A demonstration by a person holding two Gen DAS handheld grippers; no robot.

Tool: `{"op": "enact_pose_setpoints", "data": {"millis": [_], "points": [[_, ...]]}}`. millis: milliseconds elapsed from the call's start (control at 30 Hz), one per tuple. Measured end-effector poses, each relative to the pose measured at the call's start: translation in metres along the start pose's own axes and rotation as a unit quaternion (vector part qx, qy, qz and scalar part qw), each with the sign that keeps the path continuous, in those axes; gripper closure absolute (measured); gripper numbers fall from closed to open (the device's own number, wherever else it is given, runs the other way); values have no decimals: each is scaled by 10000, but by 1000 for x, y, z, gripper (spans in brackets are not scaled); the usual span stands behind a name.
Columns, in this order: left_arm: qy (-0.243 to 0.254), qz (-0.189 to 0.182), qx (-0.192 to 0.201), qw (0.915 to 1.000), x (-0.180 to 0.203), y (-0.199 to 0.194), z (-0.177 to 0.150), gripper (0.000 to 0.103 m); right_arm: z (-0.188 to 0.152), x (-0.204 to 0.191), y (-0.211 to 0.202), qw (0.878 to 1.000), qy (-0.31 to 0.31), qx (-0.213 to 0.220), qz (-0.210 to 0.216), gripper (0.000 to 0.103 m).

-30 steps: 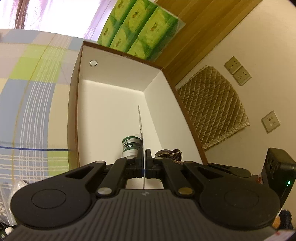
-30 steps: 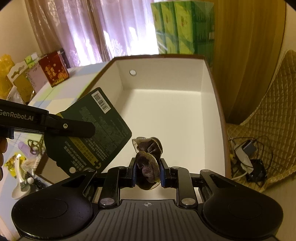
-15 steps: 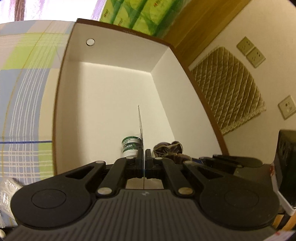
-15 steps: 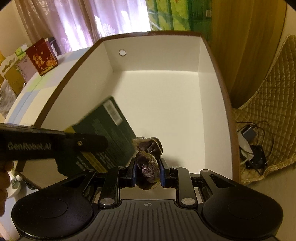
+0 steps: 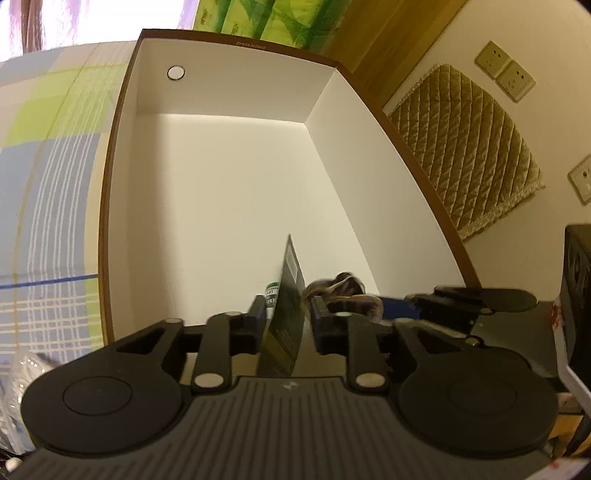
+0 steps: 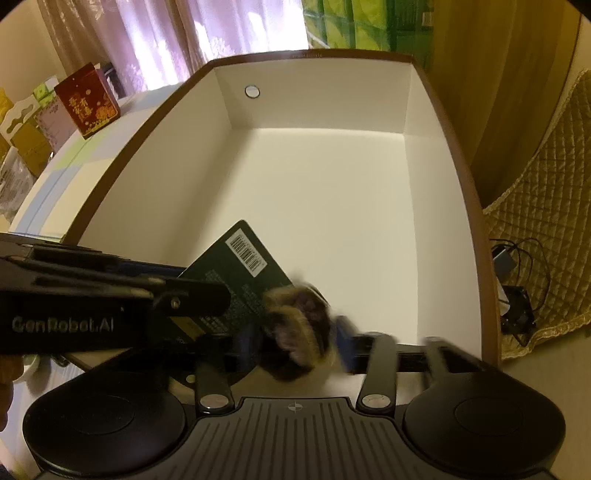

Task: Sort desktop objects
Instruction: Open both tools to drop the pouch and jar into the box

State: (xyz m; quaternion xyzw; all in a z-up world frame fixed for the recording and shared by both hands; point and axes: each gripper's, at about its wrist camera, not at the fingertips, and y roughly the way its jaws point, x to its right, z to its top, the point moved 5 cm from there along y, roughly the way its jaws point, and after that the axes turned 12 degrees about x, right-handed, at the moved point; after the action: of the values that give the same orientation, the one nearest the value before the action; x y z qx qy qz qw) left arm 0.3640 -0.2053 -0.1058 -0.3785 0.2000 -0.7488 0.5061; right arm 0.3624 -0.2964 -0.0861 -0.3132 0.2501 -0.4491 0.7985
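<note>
A white box with a brown rim [image 5: 207,206] [image 6: 332,192] fills both views. My left gripper [image 5: 288,321] is open over its near end; a dark green card pack [image 5: 286,310] [image 6: 236,273] stands loose between its jaws, tilted. My right gripper [image 6: 295,339] is open too, blurred with motion. A brown furry scrunchie [image 6: 295,325] [image 5: 343,291] sits between its spread fingers. A green-and-white bottle [image 5: 271,291] shows just behind the card. The left gripper [image 6: 110,299] crosses the right wrist view from the left.
A checked tablecloth [image 5: 48,184] lies left of the box. Red and yellow gift boxes [image 6: 86,99] stand at the far left. Green tissue packs [image 6: 369,22] are behind the box. A quilted mat [image 5: 465,147] and cables [image 6: 517,288] are on the right.
Both grippers moved further over the box and opened. The card, clamped edge-on before, now leans loose between the left jaws. The scrunchie has slipped free of the right fingers.
</note>
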Motion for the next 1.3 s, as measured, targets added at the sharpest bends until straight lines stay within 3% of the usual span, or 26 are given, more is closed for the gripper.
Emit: {"op": "enact_pose_setpoints", "data": {"millis": [167,400,467,500,533,667,767,933,1300], "points": [[350,155,121,9992,7,-11,-1,65,2,-1,-6,9999,-32,101,91,36],[462,104,153,9988,9,-25,-1,51,2,-7,-17,9995,-60,221,227,25],[488,170,207,9984,11,-31,-1,41,3,-9,-23,9993,-60,274,266,24],[498,269,250,9981,11,-34,-1,28,4,-10,-26,9991,-46,300,290,22],[522,318,304,9977,11,-37,0,26,4,-12,-28,9990,-57,305,314,21],[607,344,309,9971,11,-46,-2,25,4,-19,-38,9984,-263,467,195,7],[587,446,364,9966,10,-54,-4,18,3,-23,-46,9975,-352,603,108,2],[710,569,530,9944,11,-70,-5,8,0,-24,-56,9968,-266,758,-23,2],[679,749,695,9924,11,-99,-9,5,-8,-23,-76,9955,-128,927,-176,2]]}}
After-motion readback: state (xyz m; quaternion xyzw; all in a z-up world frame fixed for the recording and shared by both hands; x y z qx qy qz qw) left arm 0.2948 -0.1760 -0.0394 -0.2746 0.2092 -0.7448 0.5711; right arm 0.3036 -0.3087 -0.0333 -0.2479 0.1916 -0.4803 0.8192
